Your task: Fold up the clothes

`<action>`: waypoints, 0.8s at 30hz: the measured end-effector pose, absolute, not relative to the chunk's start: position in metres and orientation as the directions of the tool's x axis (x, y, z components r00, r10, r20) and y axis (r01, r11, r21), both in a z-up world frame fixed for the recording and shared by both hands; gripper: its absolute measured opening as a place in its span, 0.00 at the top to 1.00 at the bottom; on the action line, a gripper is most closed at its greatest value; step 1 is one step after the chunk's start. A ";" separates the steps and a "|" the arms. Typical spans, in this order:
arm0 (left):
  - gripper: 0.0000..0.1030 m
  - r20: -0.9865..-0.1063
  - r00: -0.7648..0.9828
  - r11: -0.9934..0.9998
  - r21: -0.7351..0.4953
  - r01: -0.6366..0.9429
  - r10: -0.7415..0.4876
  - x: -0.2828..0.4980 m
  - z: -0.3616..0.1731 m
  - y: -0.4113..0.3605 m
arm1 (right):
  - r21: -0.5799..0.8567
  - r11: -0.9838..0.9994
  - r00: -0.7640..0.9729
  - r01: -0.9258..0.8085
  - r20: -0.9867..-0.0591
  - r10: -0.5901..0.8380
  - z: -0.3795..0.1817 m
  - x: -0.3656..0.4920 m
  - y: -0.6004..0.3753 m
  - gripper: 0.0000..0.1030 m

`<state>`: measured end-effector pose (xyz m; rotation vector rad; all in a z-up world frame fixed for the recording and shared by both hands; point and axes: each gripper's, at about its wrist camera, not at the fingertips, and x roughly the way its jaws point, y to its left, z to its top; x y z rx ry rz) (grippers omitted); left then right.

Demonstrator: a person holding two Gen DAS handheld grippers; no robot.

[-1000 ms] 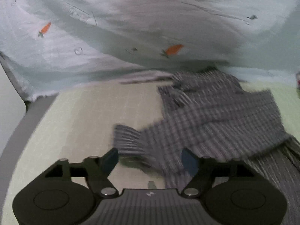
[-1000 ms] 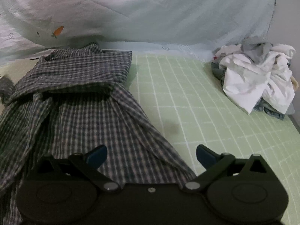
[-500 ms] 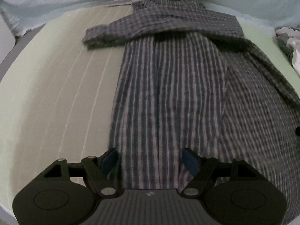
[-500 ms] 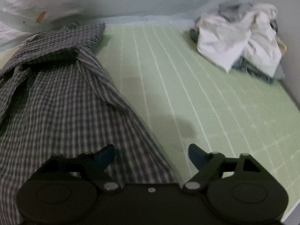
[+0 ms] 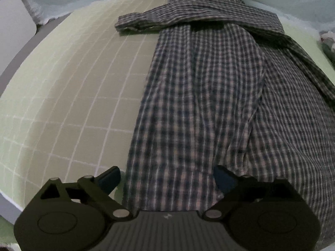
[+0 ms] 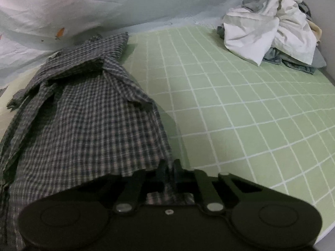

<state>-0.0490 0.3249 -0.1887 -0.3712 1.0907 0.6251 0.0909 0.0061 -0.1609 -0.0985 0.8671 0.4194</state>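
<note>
1. Checked shirt (image 6: 90, 121) fabric at the near hem corner is pinched in the right gripper (image 6: 167, 167): its jaws have come together, and a tuck of cloth shows between the fingers and behind them.
2. The left gripper (image 5: 166, 175) hangs over the other near corner of the hem with its jaws opening wide. Cloth lies under and between the blue pads (image 5: 223, 177), but they do not press on it, so nothing is held on that side.
3. Outward from the grippers, the shirt lies lengthwise on the green gridded mat (image 6: 240, 108), its body narrowed into a long panel with both sides turned in.
4. At the far end a sleeve (image 5: 150, 22) lies folded across the chest, its cuff sticking out over the mat on the left side.
5. My judgement: the side and sleeve folds are done; what is left is lifting the hem toward the collar to halve the length. That seems to be just starting, with only one corner gripped.
6. Beyond the shirt, a pile of unfolded laundry (image 6: 272, 27) waits at the far right corner of the mat, well apart, so most of the task remains.
7. A pale carrot-print sheet (image 6: 62, 16) hangs behind the mat.
</note>
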 end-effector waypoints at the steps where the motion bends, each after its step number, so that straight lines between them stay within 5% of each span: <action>1: 0.02 -0.907 0.316 0.769 0.015 -0.639 0.280 -0.051 -0.189 0.326 | 0.085 0.911 0.574 -0.403 -0.752 0.324 -0.159 0.088 0.007 0.96; 24: 0.00 -0.928 0.328 0.902 0.018 -0.431 0.175 -0.063 -0.189 0.330 | 0.227 0.781 0.469 -0.582 -0.692 0.550 -0.121 0.000 0.106 0.99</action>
